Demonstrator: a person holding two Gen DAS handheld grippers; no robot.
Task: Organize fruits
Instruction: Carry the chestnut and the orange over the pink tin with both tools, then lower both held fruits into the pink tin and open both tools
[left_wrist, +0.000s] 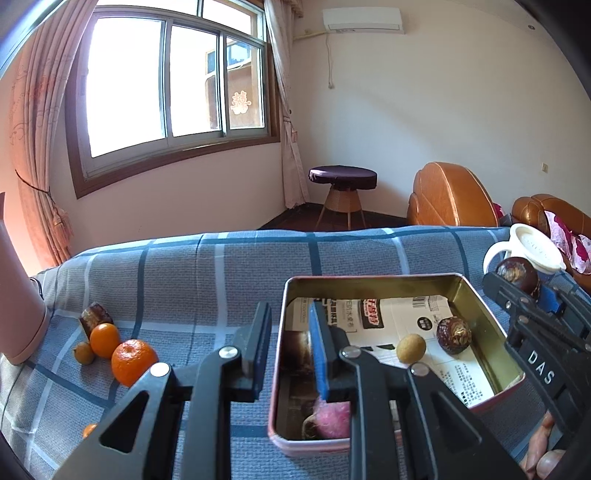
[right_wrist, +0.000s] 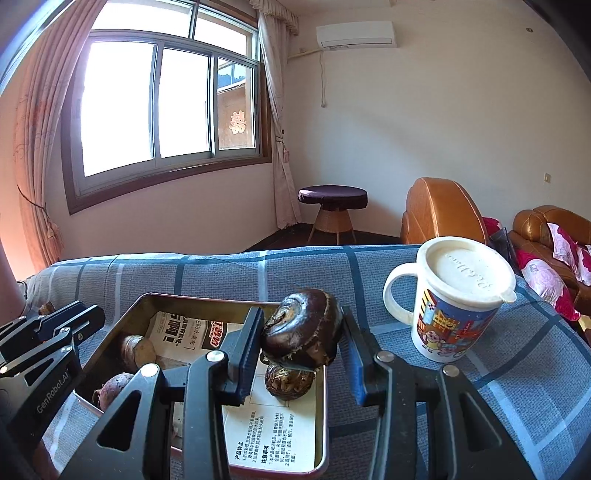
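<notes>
"DAS" stands in white on the right gripper (left_wrist: 522, 295) body; "GenRobot.AI" on the left gripper (right_wrist: 48, 325) body. A red double-happiness sign (right_wrist: 238, 122) hangs on the window. The printed sheet (right_wrist: 273, 439) lining the metal tin (right_wrist: 325, 417) carries Chinese text, too small to read.

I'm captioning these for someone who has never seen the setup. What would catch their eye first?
Probably the dark brown water chestnut gripped in the right hand-held gripper, over the right edge of the open metal tin. The tin sits on a blue checked cloth and already holds another chestnut and a small yellowish fruit. Bright oranges lie on the cloth left of the tin.
</notes>
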